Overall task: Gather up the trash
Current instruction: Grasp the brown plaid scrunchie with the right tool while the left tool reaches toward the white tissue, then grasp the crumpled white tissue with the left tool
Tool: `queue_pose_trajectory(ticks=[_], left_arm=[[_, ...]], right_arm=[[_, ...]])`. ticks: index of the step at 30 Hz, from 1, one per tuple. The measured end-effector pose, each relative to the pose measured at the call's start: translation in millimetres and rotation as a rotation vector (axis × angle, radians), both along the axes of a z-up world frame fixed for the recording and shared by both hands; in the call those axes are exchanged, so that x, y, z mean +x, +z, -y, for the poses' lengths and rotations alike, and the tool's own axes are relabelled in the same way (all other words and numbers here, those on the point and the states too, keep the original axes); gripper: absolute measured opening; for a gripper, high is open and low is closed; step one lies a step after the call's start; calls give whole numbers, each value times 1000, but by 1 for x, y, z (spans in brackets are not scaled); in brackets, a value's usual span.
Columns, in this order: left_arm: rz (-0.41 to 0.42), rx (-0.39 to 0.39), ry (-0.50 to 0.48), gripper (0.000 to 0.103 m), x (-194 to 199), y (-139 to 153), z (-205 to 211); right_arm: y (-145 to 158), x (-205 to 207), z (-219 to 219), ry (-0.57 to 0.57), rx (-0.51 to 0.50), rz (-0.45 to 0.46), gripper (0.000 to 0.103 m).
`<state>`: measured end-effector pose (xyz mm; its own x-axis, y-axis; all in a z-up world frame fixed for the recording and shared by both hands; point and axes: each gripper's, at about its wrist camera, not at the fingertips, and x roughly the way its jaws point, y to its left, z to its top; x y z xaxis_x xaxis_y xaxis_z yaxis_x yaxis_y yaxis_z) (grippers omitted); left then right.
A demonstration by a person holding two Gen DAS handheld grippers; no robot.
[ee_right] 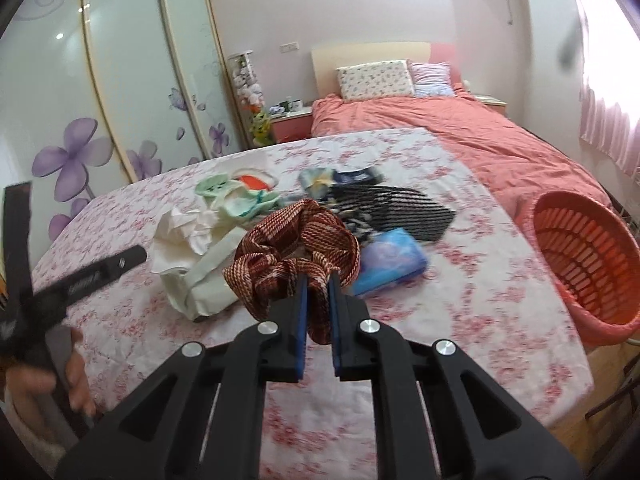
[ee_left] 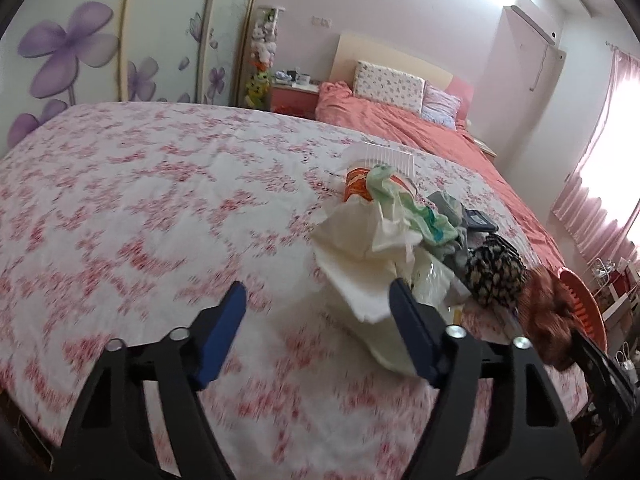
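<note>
A lived-in home bedroom.
Salmon-covered bed (ee_right: 460,128) with pillows (ee_right: 376,78), flower-painted sliding wardrobe (ee_right: 120,92), pink curtains (ee_left: 600,152), bedside cabinet (ee_right: 291,123) nearby.

Floral-covered bed (ee_right: 460,280) with a pile on it
White tissue wads (ee_right: 180,236), striped dark cloth (ee_right: 404,208) and a blue packet (ee_right: 394,266) lie left of the orange basket (ee_right: 588,264).

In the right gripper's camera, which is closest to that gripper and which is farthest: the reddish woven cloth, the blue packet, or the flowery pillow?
1. Reddish woven cloth: pinched between the right gripper's pads, right at the tips.
2. Blue packet: on the floral cover, just beyond and to the right.
3. Flowery pillow: far back, against the headboard.
</note>
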<state>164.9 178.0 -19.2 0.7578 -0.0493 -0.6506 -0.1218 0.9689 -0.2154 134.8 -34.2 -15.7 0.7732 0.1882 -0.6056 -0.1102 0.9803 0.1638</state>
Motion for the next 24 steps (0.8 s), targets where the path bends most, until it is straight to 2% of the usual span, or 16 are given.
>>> queue_pose_trajectory(ticks=[5, 8, 11, 13, 14, 20, 24], left_arm=[[-65, 2, -52, 56, 27, -11, 6], [-91, 8, -81, 53, 36, -18, 12], [-110, -14, -95, 38, 43, -25, 12], [-105, -34, -99, 22, 43, -23, 12], [-94, -44, -109, 10, 41, -21, 12], [-11, 9, -128, 3, 26, 3, 18], [30, 15, -120, 1, 19, 18, 19]], right_arm=[[-4, 0, 7, -24, -6, -9, 10], [-7, -2, 9, -29, -12, -10, 11], [-7, -4, 9, -33, -16, -7, 11], [-5, -7, 8, -34, -18, -4, 11], [-4, -7, 8, -35, -18, -2, 11], [3, -12, 12, -48, -8, 18, 11], [8, -18, 15, -54, -2, 37, 11]])
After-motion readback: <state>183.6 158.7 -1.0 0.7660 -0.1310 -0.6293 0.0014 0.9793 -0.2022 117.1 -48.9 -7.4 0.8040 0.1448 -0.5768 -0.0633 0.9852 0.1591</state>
